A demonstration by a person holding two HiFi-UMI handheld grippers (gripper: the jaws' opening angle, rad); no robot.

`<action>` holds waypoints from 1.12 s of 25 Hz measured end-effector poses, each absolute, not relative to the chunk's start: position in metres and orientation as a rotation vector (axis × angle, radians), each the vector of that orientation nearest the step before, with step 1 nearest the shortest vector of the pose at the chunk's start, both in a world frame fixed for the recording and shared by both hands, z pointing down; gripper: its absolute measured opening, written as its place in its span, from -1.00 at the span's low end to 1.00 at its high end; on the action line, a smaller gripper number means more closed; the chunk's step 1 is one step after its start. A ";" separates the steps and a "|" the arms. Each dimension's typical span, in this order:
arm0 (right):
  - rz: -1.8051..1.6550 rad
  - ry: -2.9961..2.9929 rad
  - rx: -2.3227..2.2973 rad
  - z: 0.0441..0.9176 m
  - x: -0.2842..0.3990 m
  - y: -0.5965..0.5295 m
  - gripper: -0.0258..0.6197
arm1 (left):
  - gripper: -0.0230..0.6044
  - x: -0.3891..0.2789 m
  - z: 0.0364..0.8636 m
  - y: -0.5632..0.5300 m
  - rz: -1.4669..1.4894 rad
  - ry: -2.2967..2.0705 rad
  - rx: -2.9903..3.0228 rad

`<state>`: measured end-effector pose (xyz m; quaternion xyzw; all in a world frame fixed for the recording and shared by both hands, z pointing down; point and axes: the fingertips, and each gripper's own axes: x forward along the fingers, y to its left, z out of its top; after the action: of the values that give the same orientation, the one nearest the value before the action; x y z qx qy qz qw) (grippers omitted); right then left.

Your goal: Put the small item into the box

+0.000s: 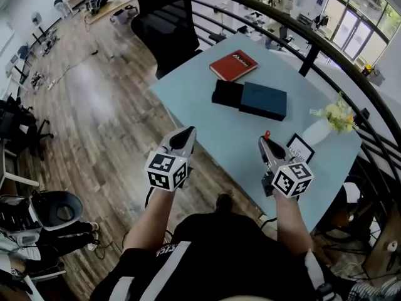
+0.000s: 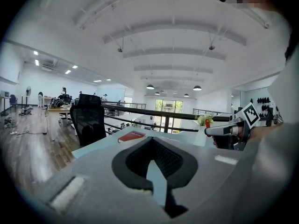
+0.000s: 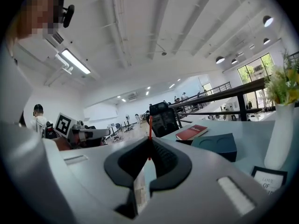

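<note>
Right gripper (image 1: pixel 264 143) has its fingers clamped on a thin red stick (image 3: pixel 150 136). Left gripper (image 1: pixel 188 133) fingers are together, empty. Dark teal rectangular box (image 1: pixel 264 100) lies on pale blue counter (image 1: pixel 207 121).

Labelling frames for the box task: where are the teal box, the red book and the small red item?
teal box (image 1: pixel 264 100), head view, middle of its top face.
red book (image 1: pixel 233 65), head view, centre of its cover.
small red item (image 3: pixel 150 140), right gripper view, middle of its thin shaft.

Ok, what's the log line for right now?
left gripper: shut, empty | right gripper: shut on small red item | box: on table, item not in
</note>
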<state>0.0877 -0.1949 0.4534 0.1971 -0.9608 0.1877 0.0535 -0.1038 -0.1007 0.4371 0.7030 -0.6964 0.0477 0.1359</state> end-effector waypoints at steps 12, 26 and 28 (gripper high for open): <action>0.619 -2.939 0.623 0.457 0.084 -0.251 -0.88 | -0.91 -0.104 0.434 -0.176 0.177 -1.984 2.085; 0.640 -2.850 0.870 0.473 0.023 -0.322 -0.88 | -0.91 -0.169 0.447 -0.289 0.132 -1.774 2.252; 0.653 -2.825 0.911 0.475 0.002 -0.331 -0.88 | -0.91 -0.190 0.447 -0.304 0.136 -1.742 2.282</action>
<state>0.0015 -0.3307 0.4754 0.2993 -0.9283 0.2146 0.0512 -0.1896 -0.3036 0.4473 0.7870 -0.6005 0.0470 0.1333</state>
